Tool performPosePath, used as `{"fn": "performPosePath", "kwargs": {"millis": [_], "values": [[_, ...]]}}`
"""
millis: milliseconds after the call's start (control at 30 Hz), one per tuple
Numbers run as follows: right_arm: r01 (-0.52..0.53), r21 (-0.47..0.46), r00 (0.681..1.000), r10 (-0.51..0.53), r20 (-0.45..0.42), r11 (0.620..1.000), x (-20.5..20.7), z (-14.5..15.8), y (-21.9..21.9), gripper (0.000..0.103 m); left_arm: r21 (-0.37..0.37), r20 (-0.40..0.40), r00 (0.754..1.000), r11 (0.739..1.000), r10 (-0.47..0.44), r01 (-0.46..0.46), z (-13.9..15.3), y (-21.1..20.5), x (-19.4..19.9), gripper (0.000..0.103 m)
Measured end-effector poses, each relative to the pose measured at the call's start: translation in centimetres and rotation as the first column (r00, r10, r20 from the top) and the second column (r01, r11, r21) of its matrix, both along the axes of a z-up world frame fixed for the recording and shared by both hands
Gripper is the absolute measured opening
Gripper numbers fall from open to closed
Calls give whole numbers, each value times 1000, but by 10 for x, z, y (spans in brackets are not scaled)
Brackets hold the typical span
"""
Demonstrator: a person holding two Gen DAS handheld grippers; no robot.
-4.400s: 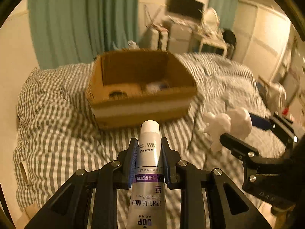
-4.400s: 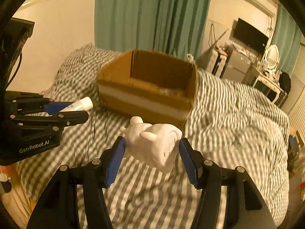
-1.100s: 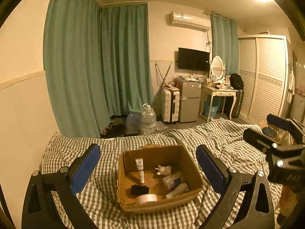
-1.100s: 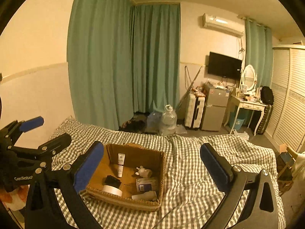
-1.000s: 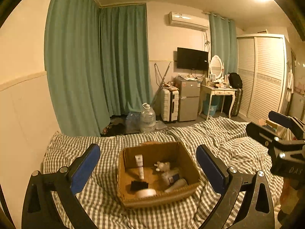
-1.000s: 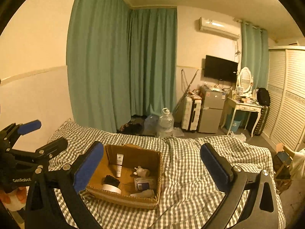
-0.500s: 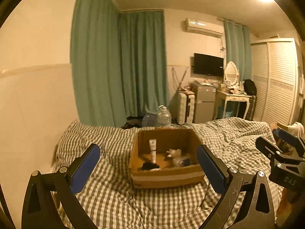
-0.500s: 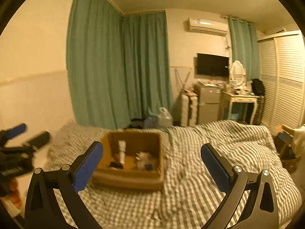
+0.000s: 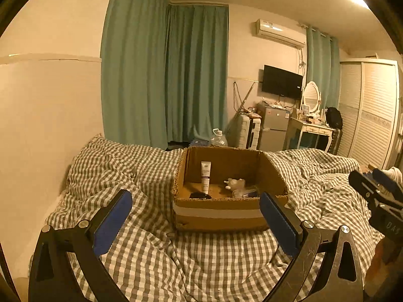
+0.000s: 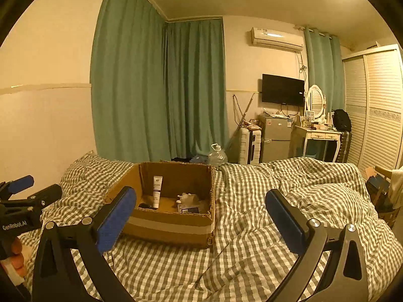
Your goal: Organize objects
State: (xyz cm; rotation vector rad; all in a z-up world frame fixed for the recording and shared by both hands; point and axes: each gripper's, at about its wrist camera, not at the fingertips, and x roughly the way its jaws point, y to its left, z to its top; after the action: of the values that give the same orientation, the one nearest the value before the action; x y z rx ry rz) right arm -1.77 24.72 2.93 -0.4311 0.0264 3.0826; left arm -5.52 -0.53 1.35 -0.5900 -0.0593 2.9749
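At the bottom of the left wrist view, the left gripper (image 9: 196, 215) spreads its blue-padded fingers (image 9: 112, 220) wide with nothing between them, above the grey-and-white checked bedding (image 9: 206, 259). The right gripper (image 10: 200, 216) fills the bottom of the right wrist view the same way, jaws far apart and empty. At the left edge of that view the left gripper's body shows the white lettering "GenRobot.AI", and a bit of a hand (image 10: 15, 254) is visible below it; at the right edge of the left wrist view the other tool carries the partly readable letters "DAS". Just beyond the fingers, in the middle of each frame, the cardboard box (image 9: 221, 216) rests on the bedding with a pale tape band across its front. Inside it a white tube (image 9: 205, 176) with a purple band stands against the back wall, its print too small to read; a white figurine (image 9: 234, 183) lies to its right, a dark object (image 9: 200, 195) sits at the front left, and a small blue-labelled item (image 10: 190, 210) lies at the front right. Further back hang teal curtains (image 9: 166, 75), with a wall television (image 9: 281, 81) and an air conditioner (image 9: 278, 33) in the upper right.
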Motion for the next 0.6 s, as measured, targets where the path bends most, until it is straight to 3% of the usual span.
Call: {"fn": "performPosePath", "kwargs": {"millis": [200,600], "values": [[3,2,999,-3,36,1000,-6,-7,2,103,-71,-20,1000,997,6,-7,-2,13,7,103],[-10,-25,998,12,55,1000,-9,-14,1,103,-44,4,1000,999,5,-5,-5,10,6,103]]}}
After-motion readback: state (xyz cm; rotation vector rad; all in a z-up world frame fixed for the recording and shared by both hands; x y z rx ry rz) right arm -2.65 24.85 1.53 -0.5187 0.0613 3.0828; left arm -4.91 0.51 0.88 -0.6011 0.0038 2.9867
